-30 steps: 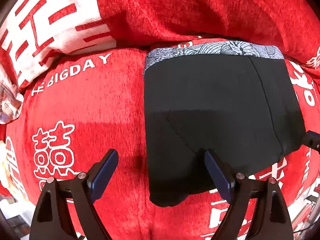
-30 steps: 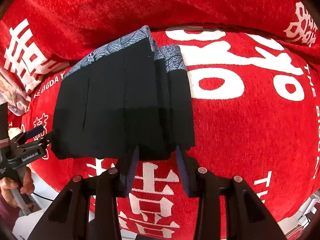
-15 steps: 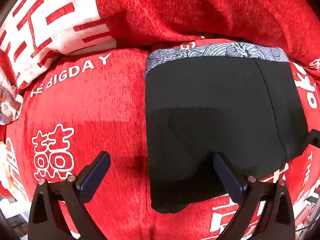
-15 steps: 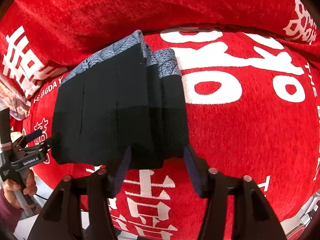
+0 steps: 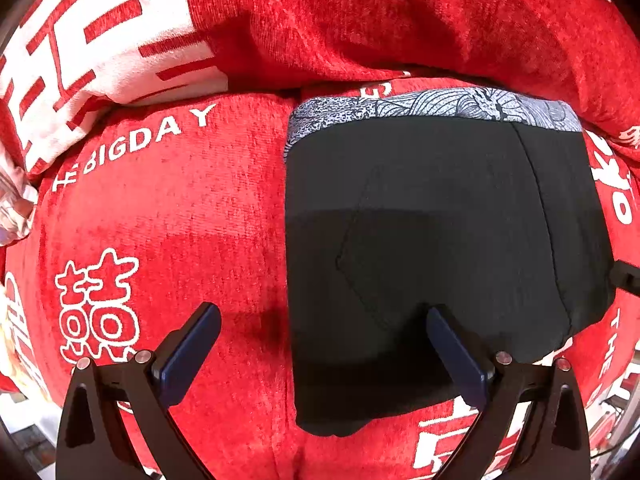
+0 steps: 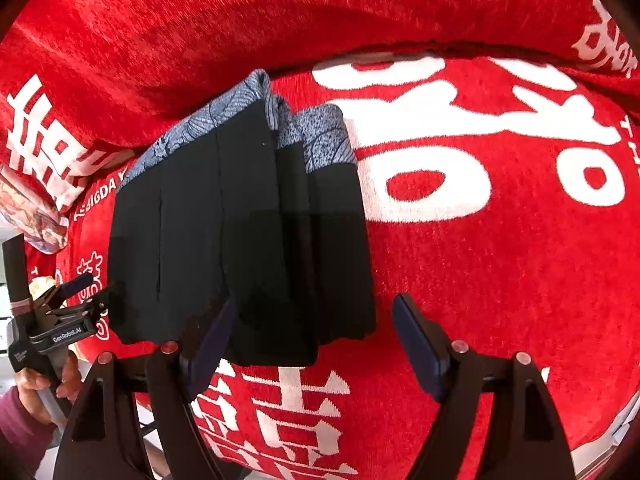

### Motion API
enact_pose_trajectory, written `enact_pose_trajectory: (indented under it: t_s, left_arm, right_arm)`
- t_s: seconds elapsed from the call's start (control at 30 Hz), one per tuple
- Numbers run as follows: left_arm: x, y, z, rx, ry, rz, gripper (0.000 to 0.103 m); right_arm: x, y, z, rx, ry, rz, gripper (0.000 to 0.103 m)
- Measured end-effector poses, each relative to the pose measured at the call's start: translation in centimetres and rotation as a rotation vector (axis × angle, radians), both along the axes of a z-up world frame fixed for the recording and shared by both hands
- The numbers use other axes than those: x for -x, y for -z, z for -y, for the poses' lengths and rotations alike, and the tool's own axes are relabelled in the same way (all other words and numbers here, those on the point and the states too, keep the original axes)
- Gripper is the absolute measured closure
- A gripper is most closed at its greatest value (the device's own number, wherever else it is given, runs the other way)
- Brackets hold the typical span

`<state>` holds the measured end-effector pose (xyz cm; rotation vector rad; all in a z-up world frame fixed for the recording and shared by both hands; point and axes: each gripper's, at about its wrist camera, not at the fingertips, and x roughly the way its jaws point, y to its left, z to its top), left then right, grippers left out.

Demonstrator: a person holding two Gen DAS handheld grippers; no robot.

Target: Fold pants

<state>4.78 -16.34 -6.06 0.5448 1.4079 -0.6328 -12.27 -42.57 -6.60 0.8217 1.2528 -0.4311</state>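
My pants (image 5: pixel 440 220) are soft black cloth, smooth and not shiny. The band at the top (image 5: pixel 432 106) is grey cloth with a thin line pattern on it. They lie on a red cover (image 5: pixel 200 220) that looks fuzzy and a bit rough, like a towel, with white letters in the same fuzzy cloth. My left tongs (image 5: pixel 320 344) are hard black plastic with dark blue pads (image 5: pixel 192 352) that look smooth. My right tongs (image 6: pixel 316 340) look the same, with small shiny metal pins (image 6: pixel 459 346).
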Motion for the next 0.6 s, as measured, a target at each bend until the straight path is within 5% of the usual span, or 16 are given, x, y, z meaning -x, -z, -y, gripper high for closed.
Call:
enact_pose_trajectory:
  t_s: [0.6]
  left_arm:
    - [-1.5, 1.1, 0.2, 0.075, 0.017, -0.114, 0.000]
  right_arm:
    - [-0.3, 2.1, 1.4, -0.120, -0.012, 0.043, 0.020]
